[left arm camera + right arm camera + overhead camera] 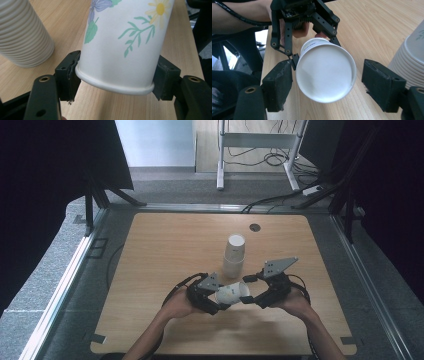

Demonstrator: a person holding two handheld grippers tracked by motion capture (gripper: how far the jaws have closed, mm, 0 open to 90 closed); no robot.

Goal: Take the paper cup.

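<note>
Left gripper (216,304) clamped on rim end of white paper cup with flower print (232,293) — cup held sideways just above light wooden bench (165,250). Right gripper (248,300) at cup's closed base, pads apart, one clear of it. Stack of white paper cups (234,255) standing just behind.

A white paper cup (233,293) with a printed pattern of green leaves, a yellow daisy and a purple butterfly (125,37) lies on its side, held off the table near the front edge. Its rolled rim points left and its flat white base (325,75) points right. Just behind it, a little farther up the wooden table (165,250), stands a tall stack of cups (234,256), upside down and upright, ribbed with many rims at its lower part.
</note>
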